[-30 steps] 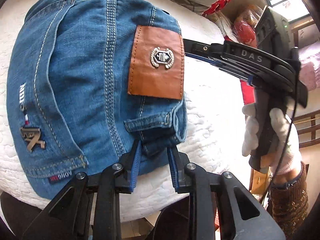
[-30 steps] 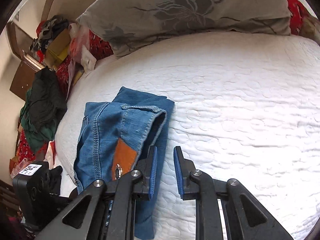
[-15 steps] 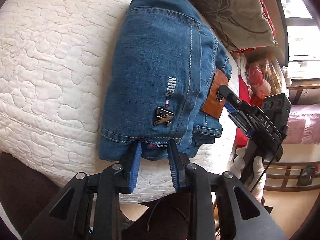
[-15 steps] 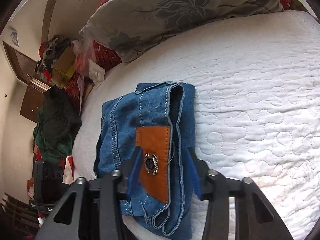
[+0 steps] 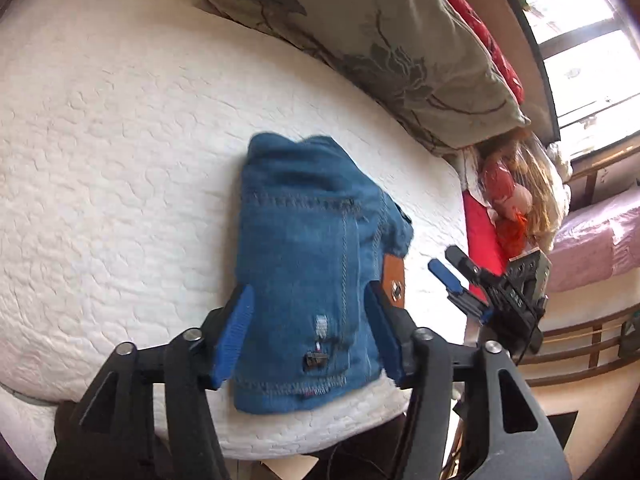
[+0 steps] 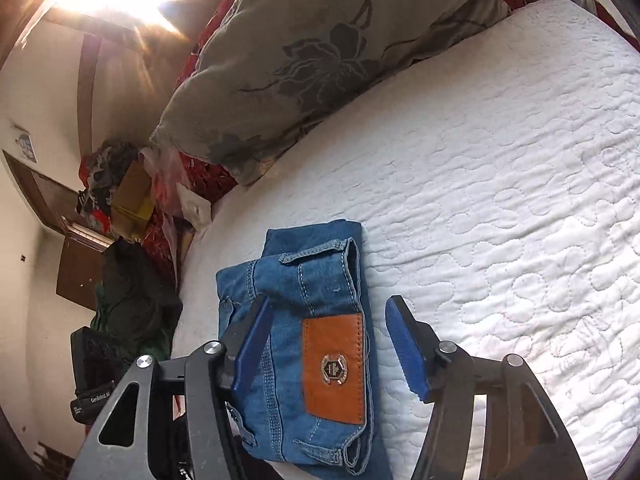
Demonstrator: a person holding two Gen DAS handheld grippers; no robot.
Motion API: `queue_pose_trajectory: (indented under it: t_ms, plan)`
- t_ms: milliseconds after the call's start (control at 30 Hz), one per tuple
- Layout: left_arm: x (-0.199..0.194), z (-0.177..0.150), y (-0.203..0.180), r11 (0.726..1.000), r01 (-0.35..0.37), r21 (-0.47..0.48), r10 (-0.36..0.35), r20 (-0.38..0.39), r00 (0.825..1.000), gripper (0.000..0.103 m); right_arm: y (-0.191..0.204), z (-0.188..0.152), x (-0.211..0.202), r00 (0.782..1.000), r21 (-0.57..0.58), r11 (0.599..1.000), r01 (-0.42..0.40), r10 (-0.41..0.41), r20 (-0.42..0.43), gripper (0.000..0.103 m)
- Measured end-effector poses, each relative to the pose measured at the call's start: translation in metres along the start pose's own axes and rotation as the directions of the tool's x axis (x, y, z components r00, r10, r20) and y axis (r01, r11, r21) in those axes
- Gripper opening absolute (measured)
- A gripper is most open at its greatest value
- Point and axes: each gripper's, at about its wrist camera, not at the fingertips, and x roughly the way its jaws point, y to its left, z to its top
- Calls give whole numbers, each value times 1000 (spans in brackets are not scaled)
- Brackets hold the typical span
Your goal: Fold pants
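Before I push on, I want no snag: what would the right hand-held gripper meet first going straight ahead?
Probably the folded jeans, near the leather patch; its opening jaws straddle them without gripping. Depth is unclear.

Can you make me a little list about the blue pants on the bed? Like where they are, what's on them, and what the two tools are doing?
pants: blue jeans, folded into a small bundle
where: on the white quilted bed, near its edge
patch: brown leather patch with a metal badge
left tool: jaws opening, bundle between them, pads not pressing
right tool: jaws opening, over the patch end, pads not pressing
behind: grey flowered pillow
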Motion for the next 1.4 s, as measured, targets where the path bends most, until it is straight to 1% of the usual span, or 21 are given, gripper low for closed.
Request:
queue_pose_trajectory:
  t_ms: [100,133,200,233,267,300,333,367,433,467,500,600,633,667,733,867,967,1033,1100,1267,1400]
  plan:
    - [44,42,13,997,8,-80,-14,-77,997,62,-1,7,33,999,27,999,48,-47,-28,61]
    - [61,54,13,995,-8,-98,-2,-101,995,62,-2,8,43,997,32,998,62,-60,-44,61]
    - [81,69,10,994,-76,-84,66,-115,991,64,3,11,52,997,-3,998,59,-59,-42,35]
    - [87,74,4,993,-112,-47,108,-98,989,65,6,12,52,997,-35,996,78,-78,-20,26]
    - [94,78,-1,987,-160,-11,159,-79,984,68,5,14,54,996,-47,995,92,-93,-6,20]
    - [103,82,-4,980,-200,18,201,-67,977,68,-4,15,60,993,-35,992,120,-120,-18,16]
    - [112,85,-4,975,-218,33,220,-79,972,70,-15,14,67,990,-3,991,131,-131,-49,14]
    - [116,86,-1,976,-217,24,218,-91,972,73,-24,13,71,991,31,993,117,-115,-63,15]
    - [112,87,3,982,-188,-28,185,-94,978,73,-24,12,66,996,39,996,85,-84,-43,17]
    - [106,87,5,986,-166,-35,162,-96,982,72,-21,11,61,996,29,996,88,-87,-35,22]
    - [100,86,8,989,-142,-48,137,-98,986,72,-18,9,54,996,27,996,86,-85,-26,22]
    - [69,74,25,994,-63,-89,56,-85,995,72,-17,-4,30,1000,46,999,8,-7,-24,26]
    - [58,65,30,995,-49,-92,42,-80,996,72,-18,-11,23,1000,54,999,-7,8,-30,34]
    - [50,56,35,995,-32,-95,24,-79,997,72,-20,-20,17,999,59,998,-20,22,-34,46]
    - [40,35,42,995,6,-102,-16,-95,995,72,-24,-38,8,999,73,997,-34,37,-34,53]
    - [45,0,43,993,40,-113,-56,-142,988,72,-39,-69,10,996,161,984,-76,84,-43,53]
    - [69,-14,41,986,47,-159,-80,-204,976,73,-40,-85,24,990,200,974,-104,121,-76,53]
    - [76,-18,41,983,42,-178,-80,-212,974,73,-33,-89,31,989,166,981,-101,117,-90,56]
    - [78,-18,35,986,33,-165,-68,-212,975,78,-30,-90,36,989,140,985,-99,112,-94,60]
    - [86,-19,23,991,-12,-131,-16,-211,977,87,-29,-86,39,982,147,982,-115,135,-131,70]
    - [92,-20,19,993,-14,-121,-11,-200,980,97,-23,-87,41,982,127,985,-116,133,-132,75]
